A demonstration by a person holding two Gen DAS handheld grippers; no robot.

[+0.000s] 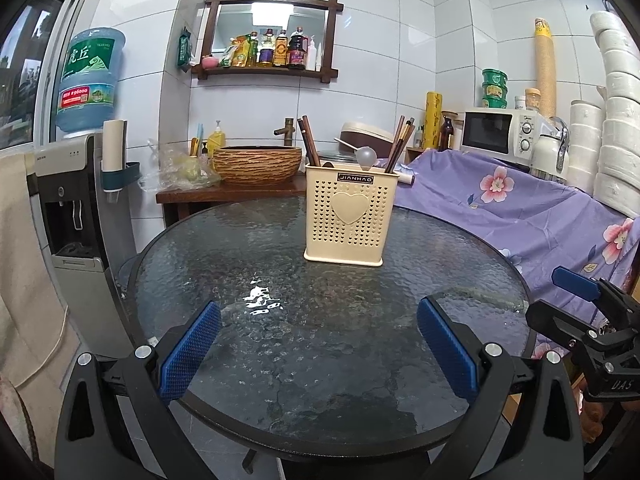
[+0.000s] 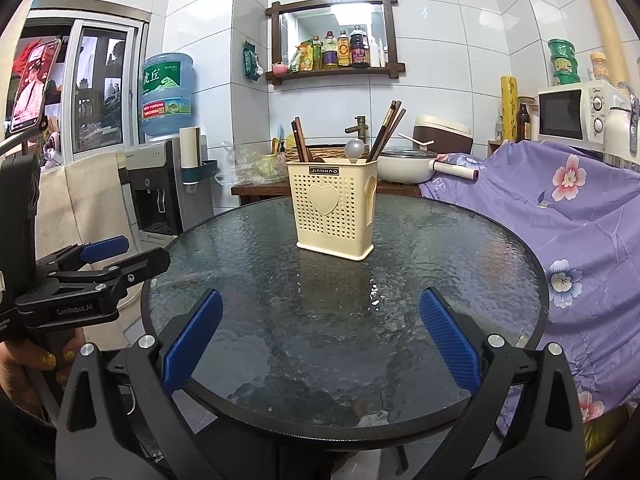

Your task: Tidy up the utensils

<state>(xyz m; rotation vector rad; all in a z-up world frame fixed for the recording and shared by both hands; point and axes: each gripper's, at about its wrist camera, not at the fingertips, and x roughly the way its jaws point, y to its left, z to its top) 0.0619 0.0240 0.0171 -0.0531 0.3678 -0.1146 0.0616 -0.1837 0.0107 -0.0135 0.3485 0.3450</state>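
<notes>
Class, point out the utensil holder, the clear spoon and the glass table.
Utensil holder [image 1: 350,208], left wrist view, on its heart emblem.
Clear spoon [image 2: 355,148], right wrist view, on its bowl.
Glass table [image 2: 320,320], right wrist view, on bare glass.

Both views are bright and evenly lit, with cool white light from overhead. A ceiling lamp shows as a bright rectangle in the mirror [image 1: 272,30] on the tiled wall. The glass counter [image 1: 328,320] throws back a hard white glare patch near its middle in the left view, and a smaller, broken one in the right view [image 2: 376,292]. Shadows are soft and faint. Focus is sharp across the middle; fine detail softens toward the rims. Fisheye distortion bends wall tile lines outward, and black corners ring each frame. The window [image 2: 96,92] looks dim.
</notes>
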